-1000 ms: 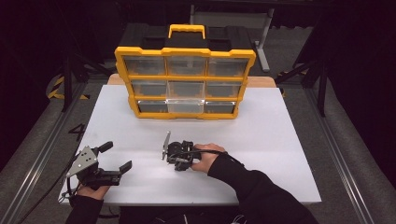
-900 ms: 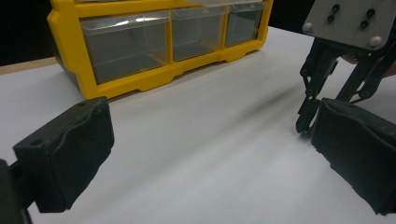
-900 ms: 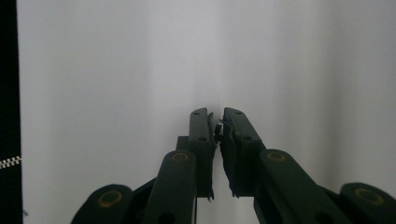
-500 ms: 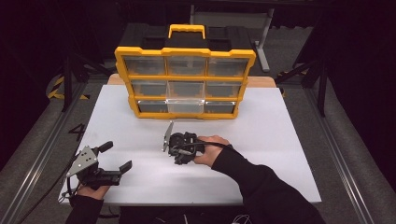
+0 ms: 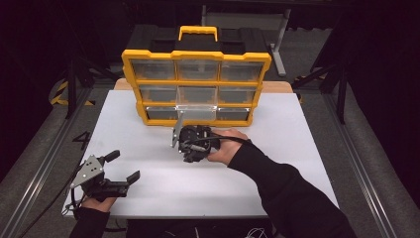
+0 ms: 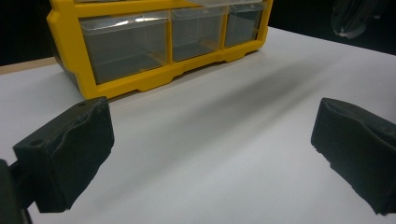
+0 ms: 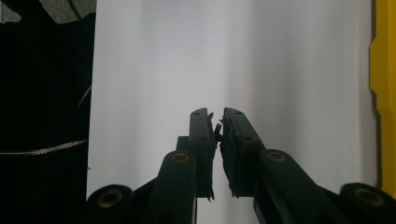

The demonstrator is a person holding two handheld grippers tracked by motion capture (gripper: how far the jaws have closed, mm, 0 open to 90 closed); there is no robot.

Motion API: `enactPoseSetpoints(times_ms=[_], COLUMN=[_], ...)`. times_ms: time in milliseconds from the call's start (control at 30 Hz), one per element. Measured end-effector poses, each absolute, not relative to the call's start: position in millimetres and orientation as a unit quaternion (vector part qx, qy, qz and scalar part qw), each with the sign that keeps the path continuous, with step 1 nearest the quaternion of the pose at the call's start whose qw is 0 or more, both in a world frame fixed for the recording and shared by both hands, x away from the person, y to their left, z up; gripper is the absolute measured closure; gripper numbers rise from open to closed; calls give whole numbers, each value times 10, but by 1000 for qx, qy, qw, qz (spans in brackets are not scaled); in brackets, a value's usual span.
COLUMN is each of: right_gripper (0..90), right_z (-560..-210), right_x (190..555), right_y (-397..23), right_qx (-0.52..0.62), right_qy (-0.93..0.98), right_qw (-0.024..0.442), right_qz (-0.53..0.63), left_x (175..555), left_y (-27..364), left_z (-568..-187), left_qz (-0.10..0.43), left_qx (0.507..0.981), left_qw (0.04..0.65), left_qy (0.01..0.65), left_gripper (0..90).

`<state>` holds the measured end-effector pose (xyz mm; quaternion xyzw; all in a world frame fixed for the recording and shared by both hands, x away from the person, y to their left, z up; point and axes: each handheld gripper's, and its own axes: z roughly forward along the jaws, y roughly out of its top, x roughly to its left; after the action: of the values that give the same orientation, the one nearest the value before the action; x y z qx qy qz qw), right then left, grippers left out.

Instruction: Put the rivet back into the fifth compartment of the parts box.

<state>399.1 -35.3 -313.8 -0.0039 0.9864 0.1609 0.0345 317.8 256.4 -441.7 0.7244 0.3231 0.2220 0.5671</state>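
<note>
High view: right gripper (image 5: 184, 145) hangs just before yellow drawer cabinet (image 5: 196, 87) on white table (image 5: 297, 148); left gripper (image 5: 121, 171) near table's front-left corner | Left gripper view: jaws wide apart, nothing between | Right gripper view: jaws nearly together, a small dark object (image 7: 217, 127) pinched at tips.

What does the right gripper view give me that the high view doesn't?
Right gripper view: the right gripper close up, jaws shut, with a tiny dark bit between the tips, too small to identify. High view: the left gripper, open, low at the front left, and a yellow carry handle at the back. Both: the white table and the yellow organizer.
</note>
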Motion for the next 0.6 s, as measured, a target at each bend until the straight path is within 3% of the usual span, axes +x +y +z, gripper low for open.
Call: enactPoseSetpoints(times_ms=[600], right_gripper=[821], right_z=[-2498], right_x=[4176], right_y=[-384], right_qx=[0], right_qy=[983], right_qw=[69], right_qz=[168], left_x=[3175], left_y=[2568], left_z=[-4415], left_qz=[222], left_qx=[724], left_qw=[567], left_qy=[324], left_gripper=[2])
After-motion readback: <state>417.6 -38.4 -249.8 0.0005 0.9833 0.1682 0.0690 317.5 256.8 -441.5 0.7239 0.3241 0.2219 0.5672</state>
